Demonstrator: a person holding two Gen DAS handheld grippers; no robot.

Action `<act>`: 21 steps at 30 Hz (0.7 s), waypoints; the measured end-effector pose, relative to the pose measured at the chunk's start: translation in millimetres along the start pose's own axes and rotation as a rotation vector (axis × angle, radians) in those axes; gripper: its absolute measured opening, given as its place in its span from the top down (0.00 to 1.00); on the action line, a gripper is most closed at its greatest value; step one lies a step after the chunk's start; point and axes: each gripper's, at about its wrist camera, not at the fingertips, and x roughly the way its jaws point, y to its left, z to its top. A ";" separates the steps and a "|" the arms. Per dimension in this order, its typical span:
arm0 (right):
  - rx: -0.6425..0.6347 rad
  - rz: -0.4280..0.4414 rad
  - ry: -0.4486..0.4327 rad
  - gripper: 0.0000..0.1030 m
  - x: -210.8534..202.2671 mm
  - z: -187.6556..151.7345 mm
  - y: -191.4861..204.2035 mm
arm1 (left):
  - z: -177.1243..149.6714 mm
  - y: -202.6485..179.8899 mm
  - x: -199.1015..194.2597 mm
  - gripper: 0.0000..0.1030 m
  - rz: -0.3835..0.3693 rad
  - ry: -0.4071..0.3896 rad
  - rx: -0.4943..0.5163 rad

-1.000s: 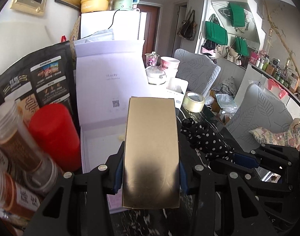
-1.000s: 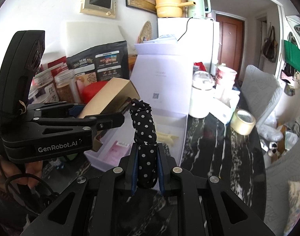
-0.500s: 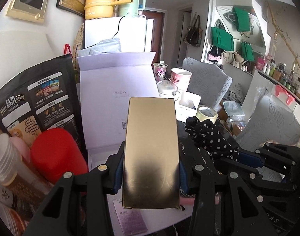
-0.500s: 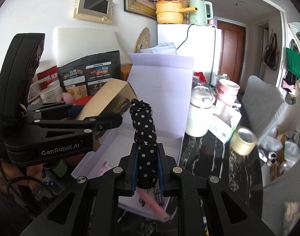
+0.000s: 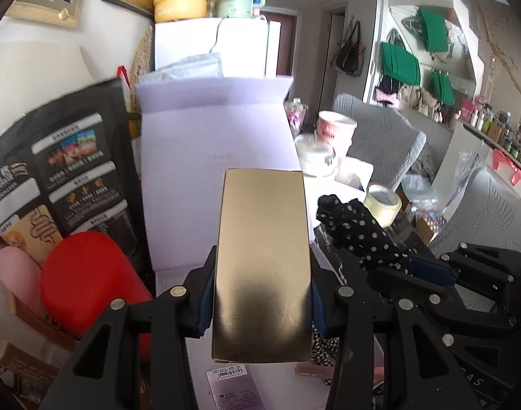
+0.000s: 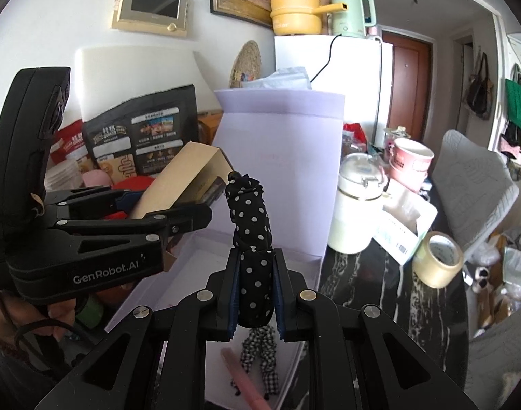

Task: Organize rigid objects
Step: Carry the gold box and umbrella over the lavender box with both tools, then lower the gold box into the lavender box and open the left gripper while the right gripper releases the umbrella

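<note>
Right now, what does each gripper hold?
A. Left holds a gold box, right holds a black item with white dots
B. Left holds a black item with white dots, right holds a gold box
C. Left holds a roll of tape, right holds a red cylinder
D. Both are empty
A: the left gripper is closed on the gold box, and the right gripper pinches the black polka-dot item.

The open box (image 6: 260, 273) sits on the table (image 6: 380, 290), its lid (image 6: 281, 171) upright at the far side. Left stands a bag (image 6: 141, 143); right, a jar (image 6: 357, 212), with tape (image 6: 438, 263) nearer.
</note>
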 end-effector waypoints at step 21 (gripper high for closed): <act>0.056 -0.012 0.162 0.84 63.2 -22.4 -28.4 | -19.2 6.0 77.4 0.57 0.003 0.218 -0.042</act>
